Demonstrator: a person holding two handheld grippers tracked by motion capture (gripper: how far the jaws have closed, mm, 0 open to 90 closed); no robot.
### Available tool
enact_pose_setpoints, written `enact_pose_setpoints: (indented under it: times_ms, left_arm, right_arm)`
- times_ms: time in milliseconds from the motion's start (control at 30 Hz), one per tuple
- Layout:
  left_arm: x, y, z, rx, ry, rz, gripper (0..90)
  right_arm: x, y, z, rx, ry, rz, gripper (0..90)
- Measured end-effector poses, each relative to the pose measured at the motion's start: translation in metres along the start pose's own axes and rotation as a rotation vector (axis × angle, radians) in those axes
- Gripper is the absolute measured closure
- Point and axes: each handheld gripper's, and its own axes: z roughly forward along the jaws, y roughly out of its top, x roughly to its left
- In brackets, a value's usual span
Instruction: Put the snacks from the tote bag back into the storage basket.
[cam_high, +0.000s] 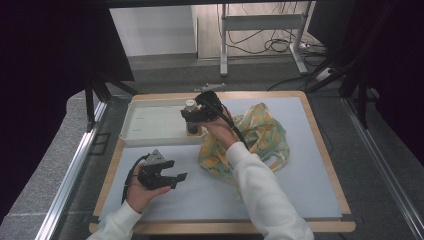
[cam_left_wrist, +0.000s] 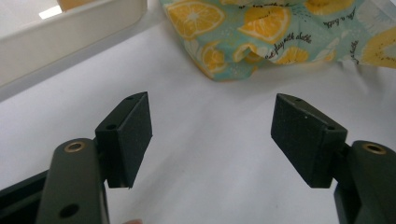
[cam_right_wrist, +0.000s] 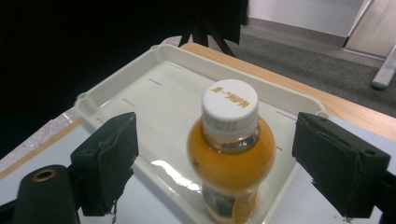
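Observation:
A small bottle of orange drink (cam_right_wrist: 231, 158) with a white cap (cam_high: 190, 104) stands upright in the near right corner of a white tray (cam_high: 150, 125). My right gripper (cam_right_wrist: 215, 121) is open around the bottle's upper part; a gap shows between each black pad and the bottle. In the high view, my right gripper (cam_high: 192, 120) hangs over that corner of the tray. My left gripper (cam_high: 179, 169) is held low over the white mat, in front of the tray. In its own view, my left gripper (cam_left_wrist: 211, 100) is open with nothing between its pads.
A soft cloth bag (cam_high: 257, 137) printed with orange slices lies crumpled on the mat right of the tray, under my right forearm. The bag (cam_left_wrist: 261, 28) and the tray wall (cam_left_wrist: 60, 42) lie ahead of the left jaws. The mat (cam_high: 300, 175) lies on a wooden tabletop.

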Motion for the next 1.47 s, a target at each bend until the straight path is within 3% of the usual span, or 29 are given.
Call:
enact_pose_setpoints:
  times_ms: [200,433,533,700,867,1000,1133,1300,1467]
  left_arm:
    - [0.000,-0.009,-0.005,0.007,0.022,-0.012,29.2]
    - [-0.002,-0.014,-0.009,0.010,0.048,-0.022,29.2]
    - [-0.002,-0.016,-0.007,0.003,0.044,-0.041,29.2]
    - [-0.003,-0.017,-0.004,0.005,0.053,-0.038,29.3]
    - [-0.005,-0.016,0.003,0.010,0.061,-0.039,29.3]
    - [-0.007,-0.016,0.009,0.026,0.068,-0.036,29.2]
    - [-0.007,-0.017,0.009,0.018,0.078,-0.053,29.2]
    - [-0.006,-0.019,0.010,0.021,0.090,-0.065,29.2]
    - [-0.004,-0.021,0.008,0.010,0.107,-0.046,28.5]
  right_arm:
    - [0.003,-0.005,-0.040,-0.018,0.022,-0.026,15.1]
    - [-0.004,-0.032,-0.091,-0.035,0.012,-0.039,15.8]
    - [-0.007,-0.049,-0.112,-0.033,-0.001,-0.049,15.8]
    - [-0.015,-0.088,-0.146,-0.032,-0.009,-0.071,15.8]
    - [-0.029,-0.132,-0.173,-0.037,-0.015,-0.028,16.1]
    - [-0.042,-0.163,-0.187,-0.040,-0.035,0.009,16.8]
    - [-0.053,-0.181,-0.195,-0.028,-0.056,0.030,17.1]
    - [-0.060,-0.188,-0.197,-0.029,-0.062,0.038,17.1]
    - [-0.064,-0.191,-0.196,-0.036,-0.067,0.034,17.1]
